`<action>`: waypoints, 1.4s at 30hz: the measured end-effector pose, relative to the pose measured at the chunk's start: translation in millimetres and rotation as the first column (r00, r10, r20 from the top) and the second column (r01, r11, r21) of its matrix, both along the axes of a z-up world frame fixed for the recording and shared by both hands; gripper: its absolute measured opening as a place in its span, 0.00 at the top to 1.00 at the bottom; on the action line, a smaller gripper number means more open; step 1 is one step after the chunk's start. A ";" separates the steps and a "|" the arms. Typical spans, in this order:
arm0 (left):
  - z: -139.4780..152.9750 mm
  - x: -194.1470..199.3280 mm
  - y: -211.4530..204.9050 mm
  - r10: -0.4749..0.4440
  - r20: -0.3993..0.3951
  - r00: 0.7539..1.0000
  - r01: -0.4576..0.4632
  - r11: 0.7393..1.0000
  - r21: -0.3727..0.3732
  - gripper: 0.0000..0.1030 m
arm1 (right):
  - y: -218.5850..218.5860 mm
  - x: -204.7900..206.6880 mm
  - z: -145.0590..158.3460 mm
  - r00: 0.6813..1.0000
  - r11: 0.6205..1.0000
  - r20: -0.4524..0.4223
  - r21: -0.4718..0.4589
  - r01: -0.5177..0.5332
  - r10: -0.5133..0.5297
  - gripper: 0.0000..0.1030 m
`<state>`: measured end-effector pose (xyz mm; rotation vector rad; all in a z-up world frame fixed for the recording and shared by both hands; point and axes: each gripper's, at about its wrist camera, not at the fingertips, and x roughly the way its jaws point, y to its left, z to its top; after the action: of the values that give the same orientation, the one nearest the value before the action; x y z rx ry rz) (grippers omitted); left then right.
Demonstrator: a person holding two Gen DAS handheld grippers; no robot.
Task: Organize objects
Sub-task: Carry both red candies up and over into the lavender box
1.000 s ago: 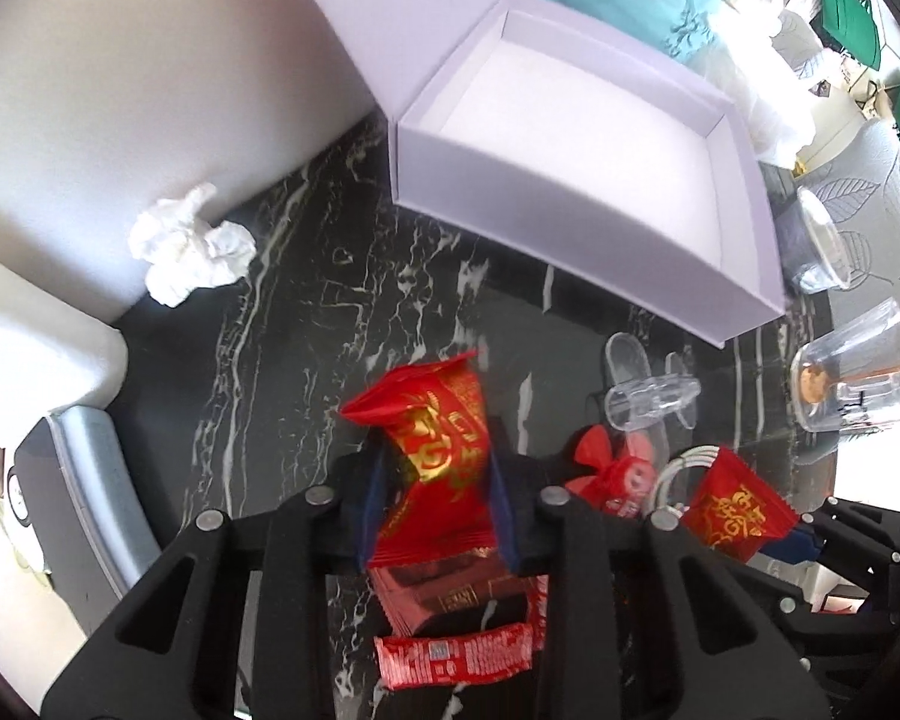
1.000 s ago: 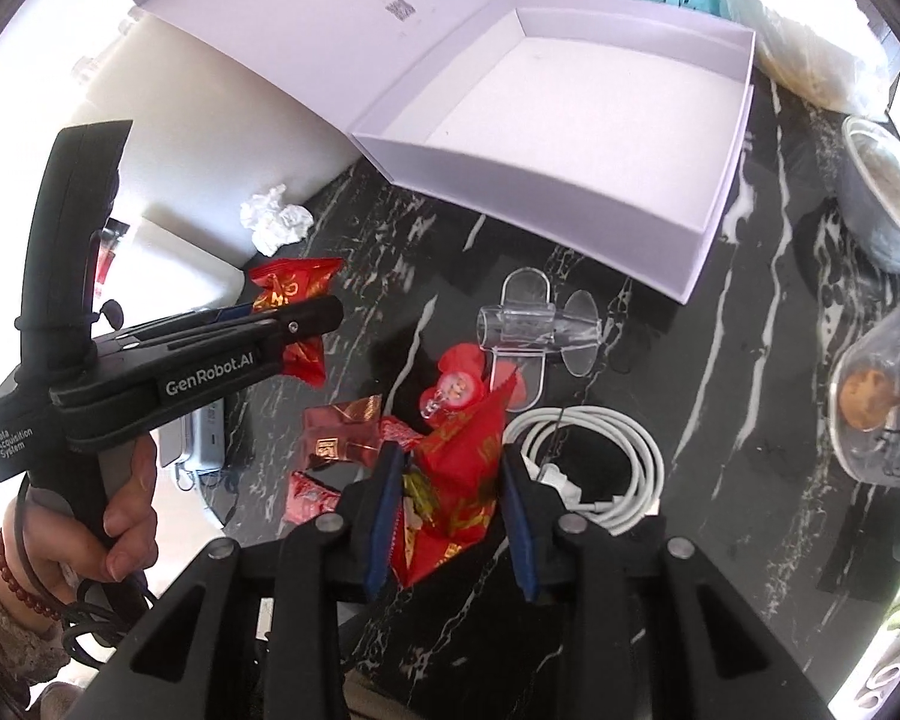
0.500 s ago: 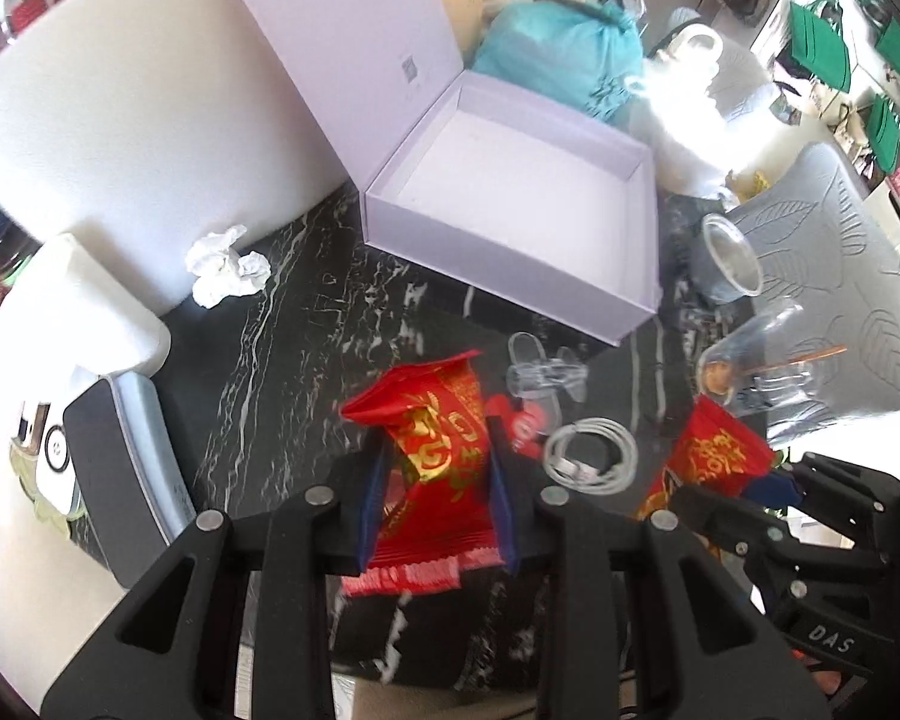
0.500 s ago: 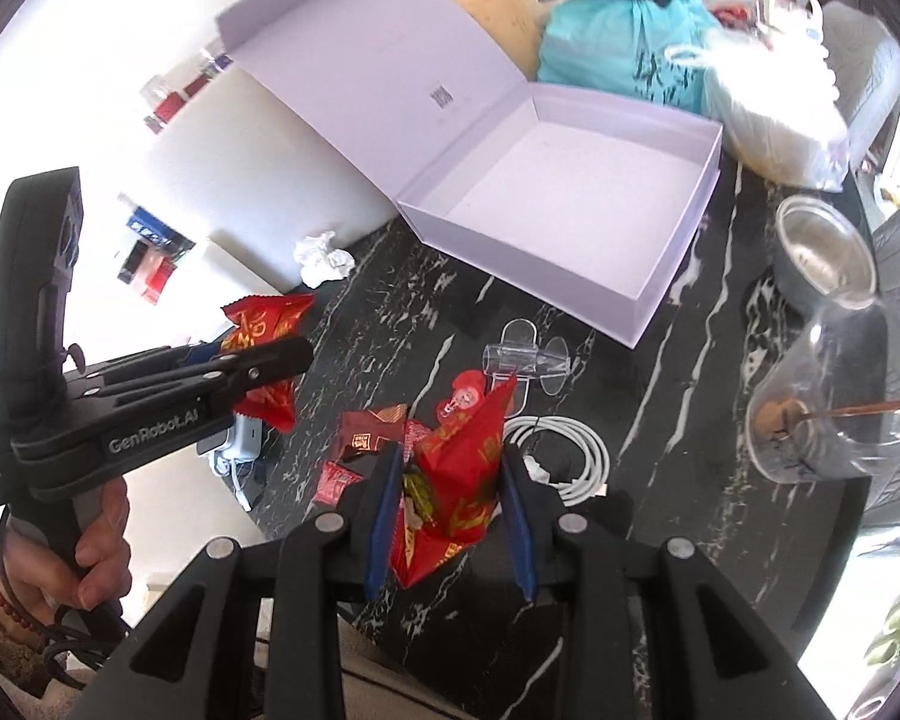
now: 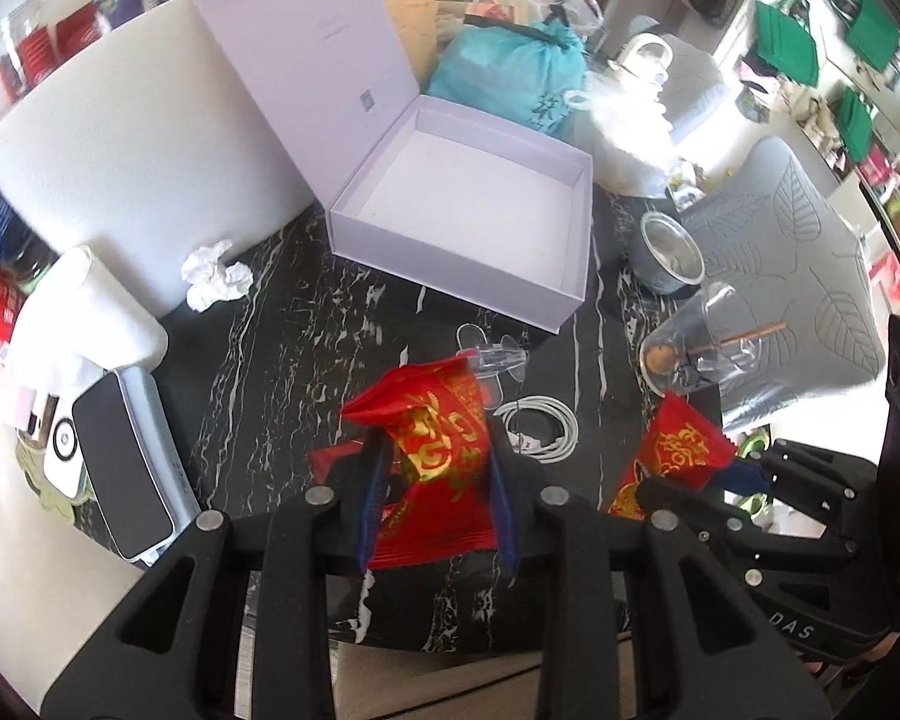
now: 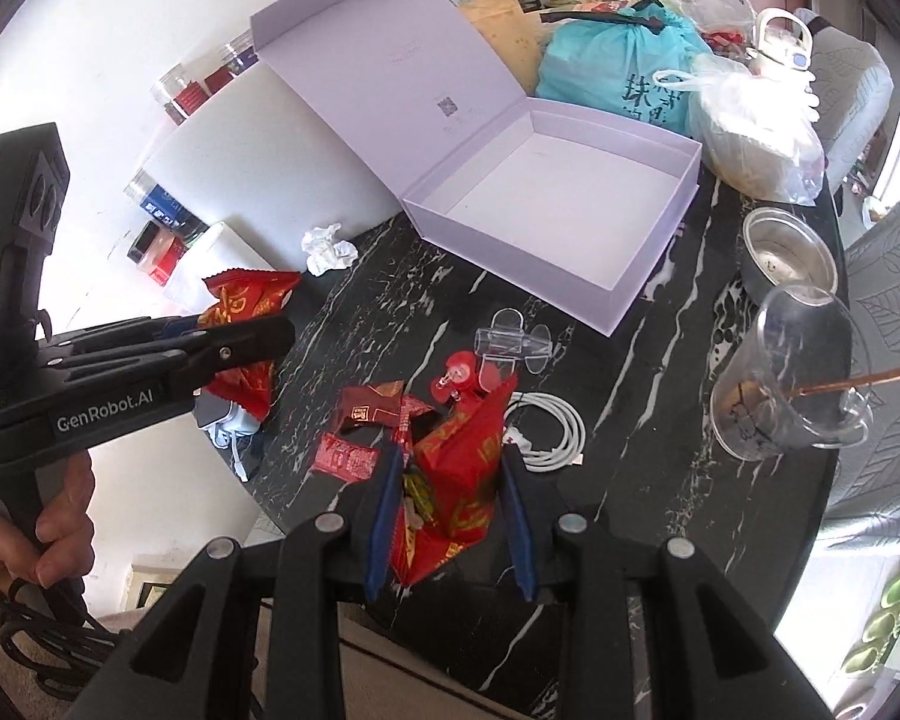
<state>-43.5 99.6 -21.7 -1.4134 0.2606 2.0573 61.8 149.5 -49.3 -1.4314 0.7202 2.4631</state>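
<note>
Now each gripper, left and right, clamps a red packet, long axis pointing toward the open box.

We see the open box at the far side of the desk, its lid leaning back to the left. Before it lie a plastic stand and a coiled cable; wrappers lie left of the cable. A glass mug sits right, and a crumpled tissue lies left of the box.
</note>
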 end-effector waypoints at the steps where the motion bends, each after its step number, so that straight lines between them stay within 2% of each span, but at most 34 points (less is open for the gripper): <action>1: -0.5 -1.3 1.2 -0.011 0.003 1.000 0.011 1.000 -0.002 0.72 | 1.3 -0.1 0.6 1.000 1.000 0.001 -0.001 0.015 -0.015 0.69; 18: -11.6 -46.2 45.0 -0.195 0.005 0.981 0.195 0.979 -0.061 0.72 | 31.2 -36.0 4.1 0.993 0.993 0.017 0.012 0.114 -0.114 0.69; 42: -60.0 -127.1 129.4 -0.313 0.069 0.947 0.320 0.940 -0.122 0.72 | 106.2 -108.3 -25.6 0.986 0.990 0.087 0.020 0.140 -0.142 0.69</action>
<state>-170.6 229.0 -81.7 -1.3938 0.5752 1.7664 -46.5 255.7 -75.0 -1.4221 0.7573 2.2799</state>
